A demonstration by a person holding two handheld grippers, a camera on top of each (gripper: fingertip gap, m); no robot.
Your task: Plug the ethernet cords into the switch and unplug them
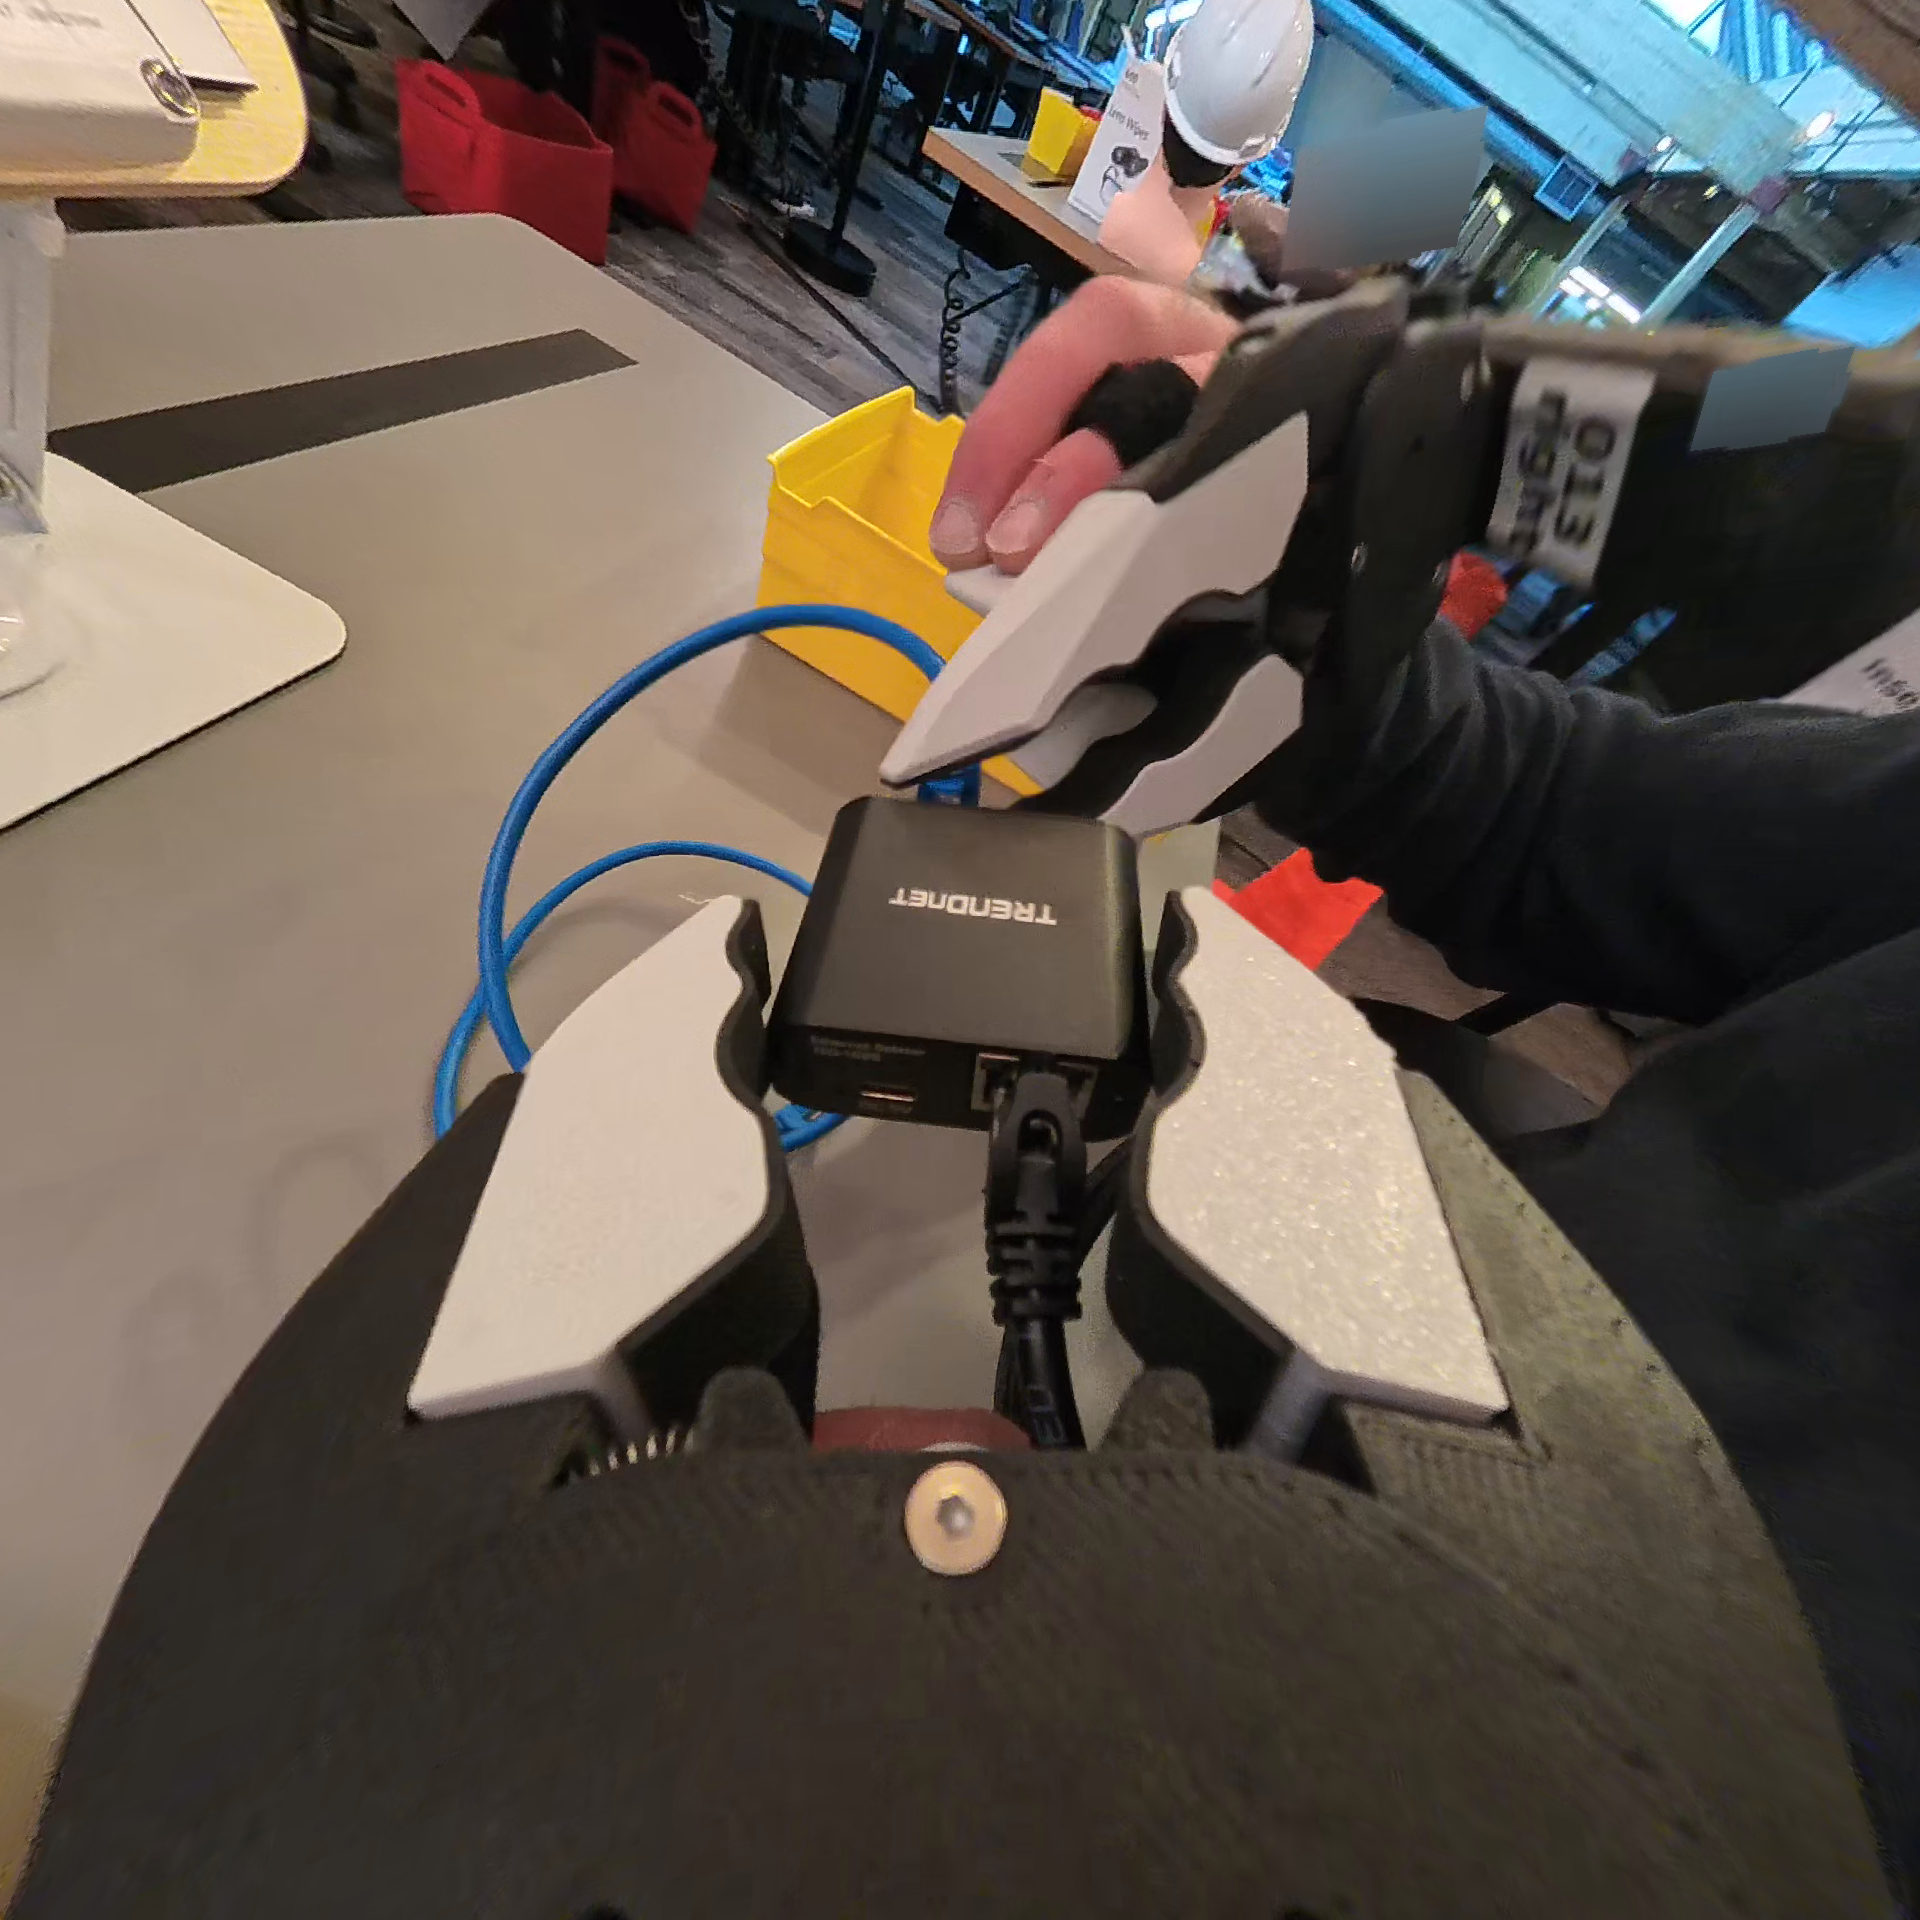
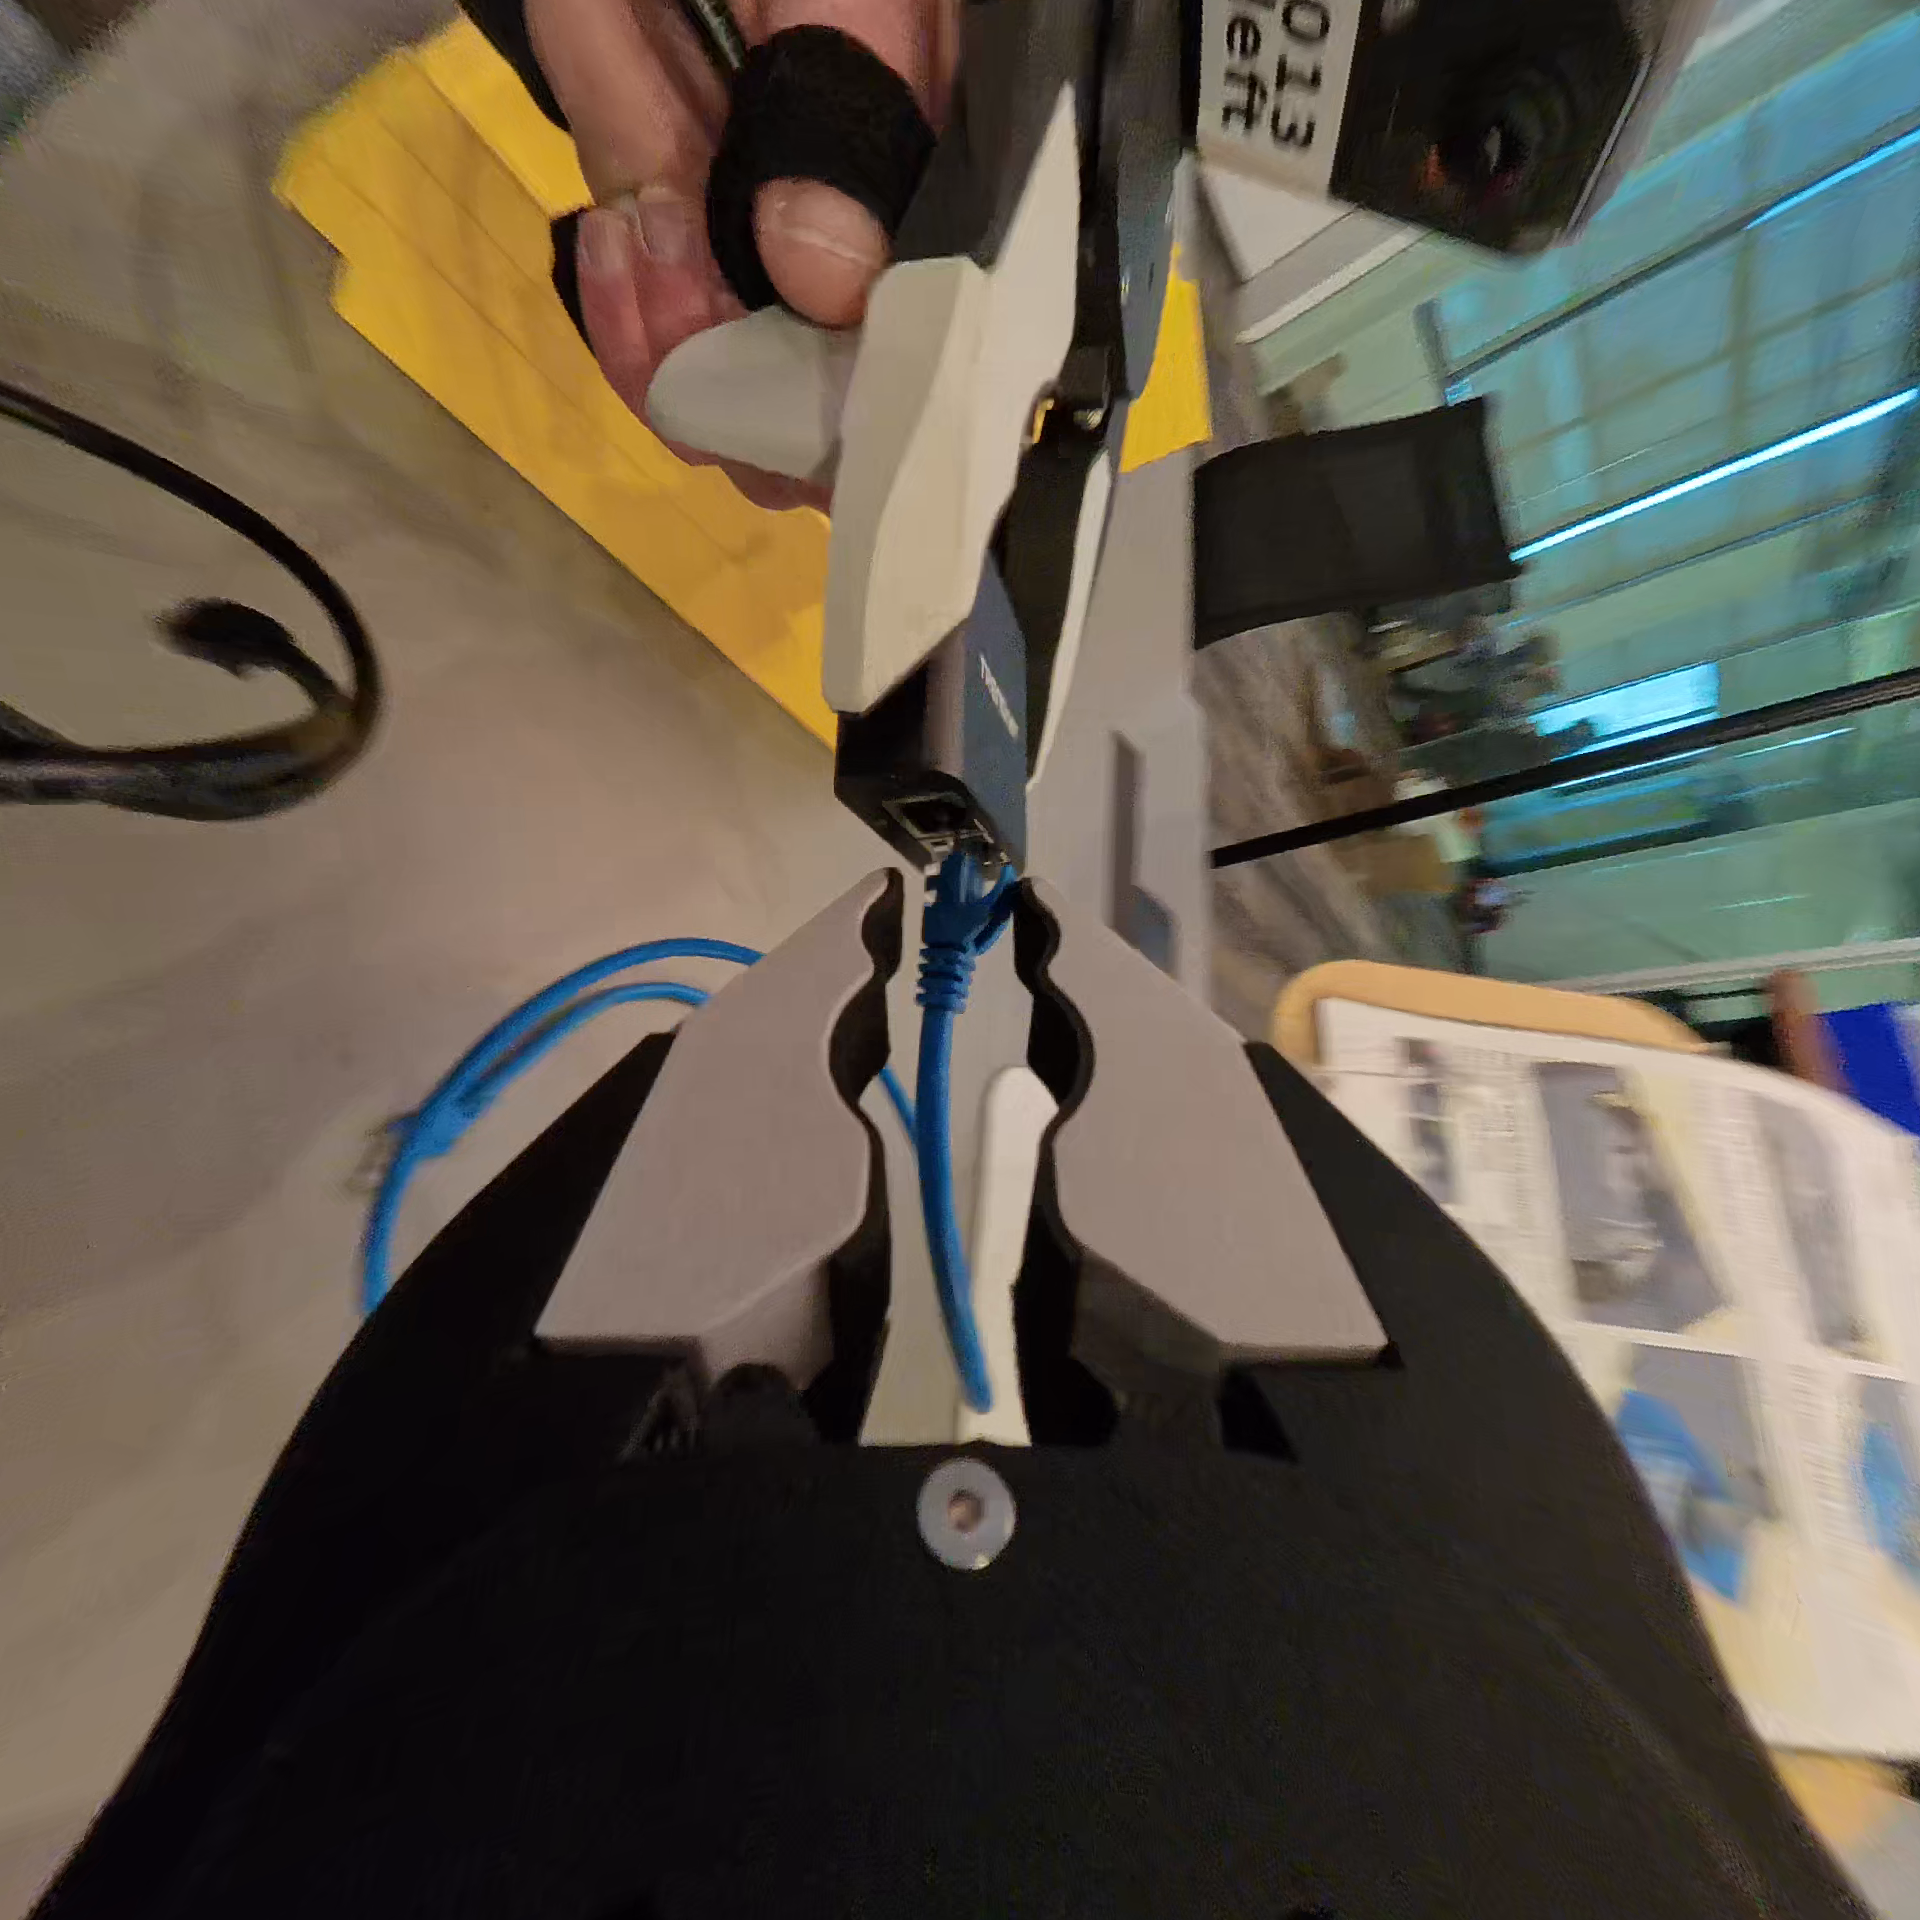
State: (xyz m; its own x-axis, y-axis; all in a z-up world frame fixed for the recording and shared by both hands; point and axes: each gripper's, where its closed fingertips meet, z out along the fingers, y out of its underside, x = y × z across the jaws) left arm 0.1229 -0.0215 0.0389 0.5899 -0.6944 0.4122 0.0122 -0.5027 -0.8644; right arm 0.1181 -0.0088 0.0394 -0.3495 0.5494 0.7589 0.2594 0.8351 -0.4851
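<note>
A black switch point(image 1: 951, 997) is held off the grey table point(image 1: 312, 1039) between the fingers of my left gripper point(image 1: 958, 912), which is shut on its sides. A black cord point(image 1: 1029, 1174) is plugged into the port on its near face. A blue cord point(image 1: 540, 810) loops across the table to the switch's far face. In the right wrist view the blue plug point(image 2: 951, 914) sits in a port of the switch point(image 2: 904, 774). My right gripper point(image 2: 956, 885) is open, its jaws a little apart on either side of the plug. The left gripper point(image 2: 966, 717) shows beyond it.
A yellow bin point(image 1: 852, 530) stands behind the switch and also shows in the right wrist view point(image 2: 499, 395). A white stand base point(image 1: 156, 644) is at the left. A loose loop of black cable point(image 2: 312, 675) lies on the table. Printed papers point(image 2: 1610, 1195) lie at the right. My left and right fingertips are right by each other.
</note>
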